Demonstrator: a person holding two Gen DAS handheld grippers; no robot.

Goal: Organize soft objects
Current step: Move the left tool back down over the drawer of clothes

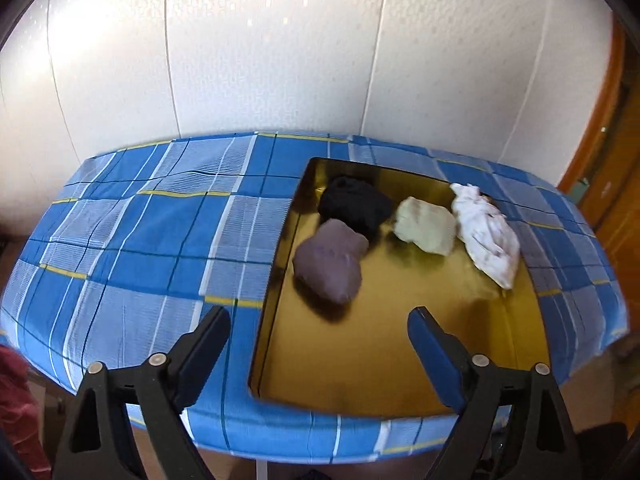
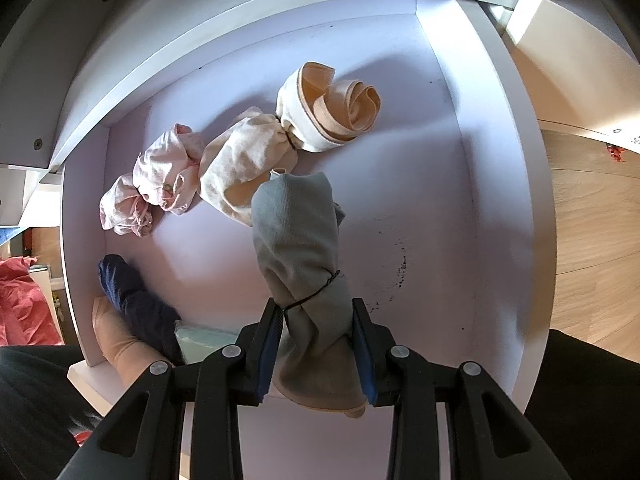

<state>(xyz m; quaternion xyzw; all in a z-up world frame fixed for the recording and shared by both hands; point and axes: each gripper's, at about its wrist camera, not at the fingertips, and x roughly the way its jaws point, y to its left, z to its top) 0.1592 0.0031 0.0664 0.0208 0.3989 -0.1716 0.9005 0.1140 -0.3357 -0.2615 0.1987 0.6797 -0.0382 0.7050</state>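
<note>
In the left wrist view a gold tray [image 1: 400, 360] on the checked table holds a purple bundle [image 1: 330, 260], a black bundle [image 1: 354, 202], a pale green bundle [image 1: 426, 226] and a white bundle [image 1: 490, 234]. My left gripper [image 1: 320, 320] is open and empty above the tray's near left part. In the right wrist view my right gripper [image 2: 318, 312] is shut on a grey-green rolled bundle [image 2: 300, 240] tied with a black band, held over a white drawer [image 2: 440, 200]. A pink bundle [image 2: 160, 176], a cream bundle [image 2: 240, 168], a beige strap roll [image 2: 344, 104] and a navy bundle [image 2: 136, 300] lie in it.
The blue checked cloth [image 1: 140, 240] covers the table against a white wall. The drawer has raised white walls all round; wooden floor [image 2: 592, 220] lies to its right. A red cloth [image 2: 24, 304] lies left of the drawer. A tan item [image 2: 120, 344] and a light blue one [image 2: 204, 340] sit at the drawer's near left.
</note>
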